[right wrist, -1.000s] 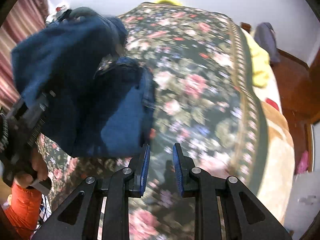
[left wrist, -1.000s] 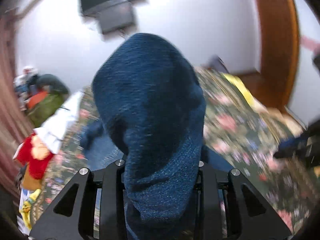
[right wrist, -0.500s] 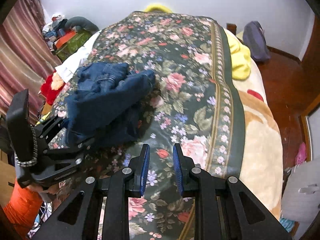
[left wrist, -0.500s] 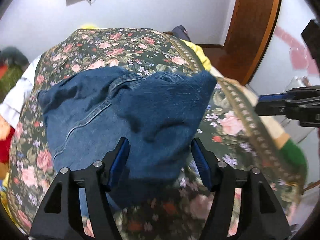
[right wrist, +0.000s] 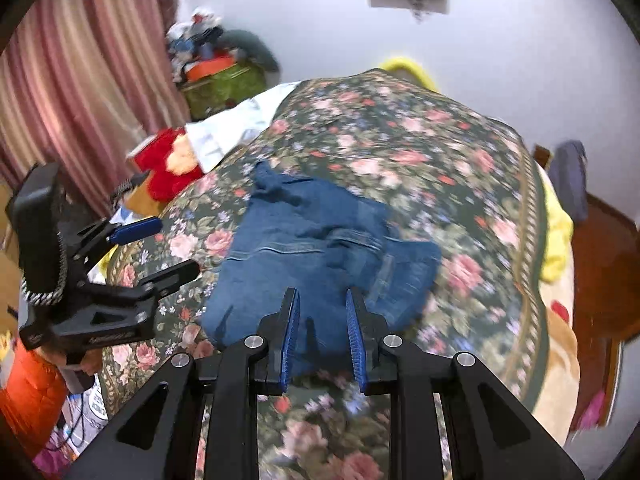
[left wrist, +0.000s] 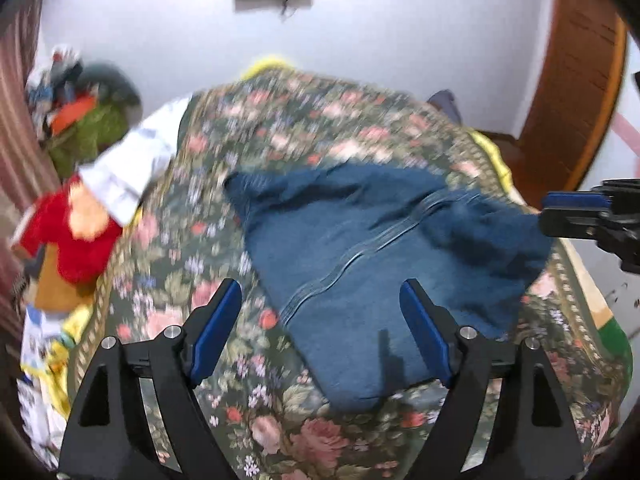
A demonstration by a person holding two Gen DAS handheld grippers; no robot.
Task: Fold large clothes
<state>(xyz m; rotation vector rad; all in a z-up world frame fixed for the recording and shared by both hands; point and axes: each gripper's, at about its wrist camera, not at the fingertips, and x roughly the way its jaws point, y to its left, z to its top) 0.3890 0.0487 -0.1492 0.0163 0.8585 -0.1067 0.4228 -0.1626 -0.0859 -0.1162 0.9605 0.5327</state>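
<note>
Denim: blue jeans are lying loosely bunched on the flowery bedspread, toward the near left part of the bed, with one corner flopping over toward the right edge.
Fold status: looking like a rough half-fold at best, edges aren't lining up and the top layer is sitting crooked, so I'd say we're early-to-mid in the job.
Left gripper: hanging over the near end of the jeans with its blue pads spread wide apart, gripping nothing.
Right gripper: hovering just above the near edge of the denim, pads a bit apart with only air between them, not pinching any cloth as far as I can see.
Step in hand: both tools are free and lining up for a fresh grab, I think.
Next move: probably each one needs to pinch a corner or the hem, then pull things flat before folding over again. The waistband seam is a decent guide.
Heads-up: denim is thick, so a shallow pinch could slip off.
Background stuff: red plush toy and a pile of clothes by the pink curtain, well away from the jeans.
</note>
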